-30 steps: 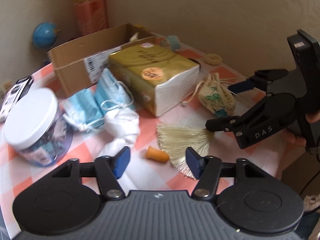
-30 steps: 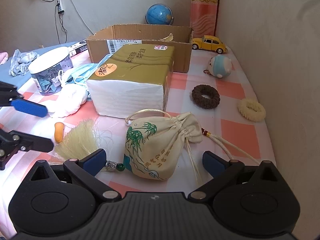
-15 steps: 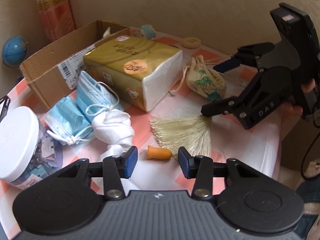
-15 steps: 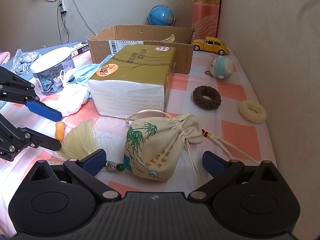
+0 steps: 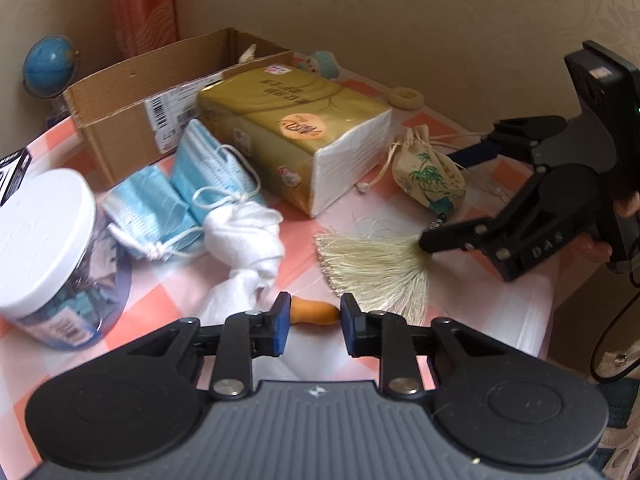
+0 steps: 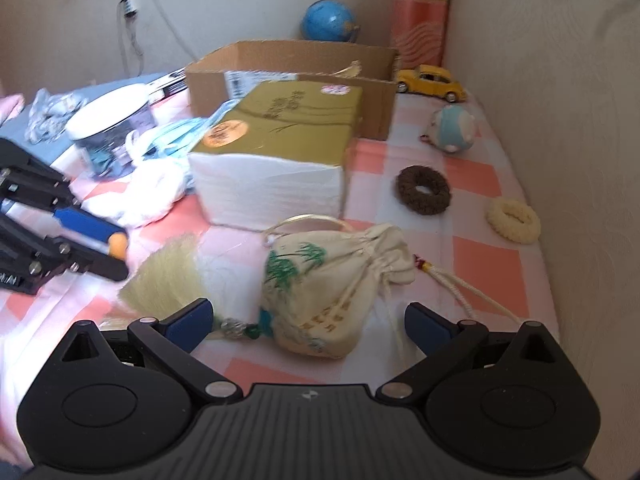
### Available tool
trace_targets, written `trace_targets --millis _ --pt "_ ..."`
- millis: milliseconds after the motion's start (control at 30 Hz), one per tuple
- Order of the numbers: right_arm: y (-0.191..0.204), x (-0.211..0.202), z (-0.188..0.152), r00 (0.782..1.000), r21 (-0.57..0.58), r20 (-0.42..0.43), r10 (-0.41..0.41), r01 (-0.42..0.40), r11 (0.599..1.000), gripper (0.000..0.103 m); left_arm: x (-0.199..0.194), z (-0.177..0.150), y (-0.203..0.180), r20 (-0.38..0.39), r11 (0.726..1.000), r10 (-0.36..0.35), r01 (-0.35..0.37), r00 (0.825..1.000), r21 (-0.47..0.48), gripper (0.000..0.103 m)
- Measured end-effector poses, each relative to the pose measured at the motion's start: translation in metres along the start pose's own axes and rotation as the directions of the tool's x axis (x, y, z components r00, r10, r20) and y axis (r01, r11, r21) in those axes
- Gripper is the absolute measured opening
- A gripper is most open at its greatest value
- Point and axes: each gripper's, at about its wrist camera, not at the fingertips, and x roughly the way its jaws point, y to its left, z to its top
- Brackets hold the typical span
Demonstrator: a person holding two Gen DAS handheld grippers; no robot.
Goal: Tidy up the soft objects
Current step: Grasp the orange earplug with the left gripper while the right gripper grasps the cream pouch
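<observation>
Between the blue pads of the left gripper, in the left wrist view, lies a small orange earplug on the checked tablecloth, just beside a cream tassel. The pads flank its ends; whether they press it cannot be told. A gentle, centred squeeze would suit, since the foam looks smooth, tapered and likely to squirt free.

From the right wrist view, the right gripper stands wide apart around an embroidered drawstring pouch, empty; the orange tip shows at the left gripper's pads.
</observation>
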Motion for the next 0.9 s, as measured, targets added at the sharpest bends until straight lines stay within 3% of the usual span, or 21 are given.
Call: trace_targets --millis 100,233,367,533,900 --pt "0.007 -0.002 0.001 1.0 -0.049 -0.024 0.011 -0.012 0.999 0.103 -0.003 -0.003 0.002 0.003 1.0 0.01 -0.01 1.0 -0.018 0.025" --pt "0.003 -0.009 0.013 0.999 -0.062 0.035 -0.027 0.029 0.998 0.103 -0.006 -0.005 0.003 0.007 0.999 0.019 -0.018 1.0 -0.031 0.025" --pt "-0.009 -0.002 0.03 0.998 -0.037 0.068 -0.009 0.012 0.999 0.103 -0.01 -0.005 0.001 0.016 0.999 0.024 -0.023 1.0 -0.034 0.025" --pt "-0.013 0.02 0.035 1.0 -0.022 -0.002 0.01 -0.01 1.0 0.103 -0.017 -0.008 0.0 0.029 0.999 0.025 -0.024 0.999 -0.046 0.025" --pt "0.027 -0.007 0.001 0.995 -0.062 -0.054 0.085 -0.088 0.994 0.103 -0.021 -0.014 0.002 0.03 0.998 0.032 -0.031 0.999 -0.058 0.025"
